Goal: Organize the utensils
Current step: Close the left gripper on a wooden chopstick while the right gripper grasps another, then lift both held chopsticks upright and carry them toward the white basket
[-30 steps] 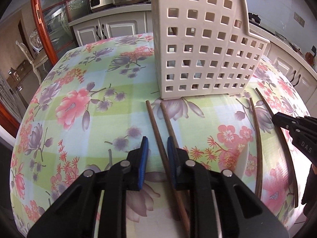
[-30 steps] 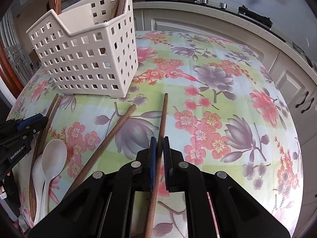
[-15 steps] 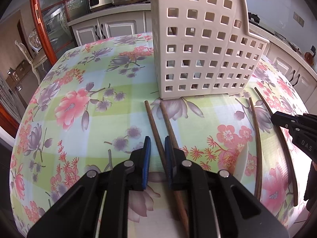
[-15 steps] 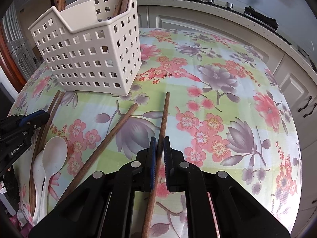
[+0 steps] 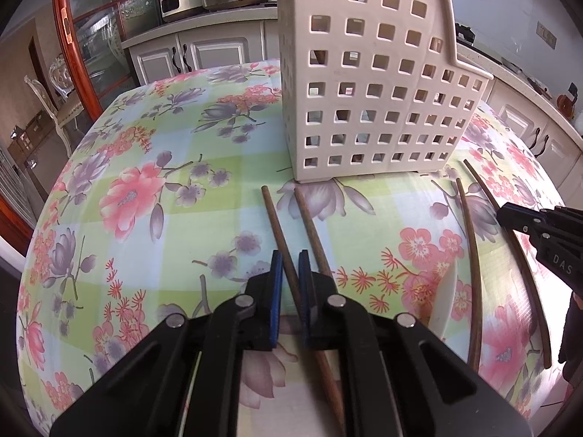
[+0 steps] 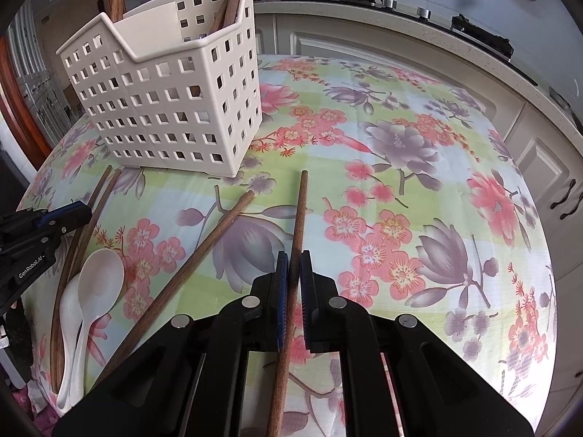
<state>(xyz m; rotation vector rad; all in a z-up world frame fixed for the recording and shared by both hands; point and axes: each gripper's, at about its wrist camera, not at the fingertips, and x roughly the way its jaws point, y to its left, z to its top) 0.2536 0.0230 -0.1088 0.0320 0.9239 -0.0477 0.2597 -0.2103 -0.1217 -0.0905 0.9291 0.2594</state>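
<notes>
Chopstick [image 6: 296, 225] beside "GenRobot.AI" tongs [image 6: 65, 215] (left)

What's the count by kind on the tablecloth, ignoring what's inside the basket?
Wooden chopsticks: 4
White spoons: 2
Perforated basket: 1
Total: 7

Floral-clothed table [image 6: 419, 167], perforated white caddy [image 6: 164, 109], brown chopsticks [image 6: 204, 251], two white spoons [image 6: 91, 291]
</notes>
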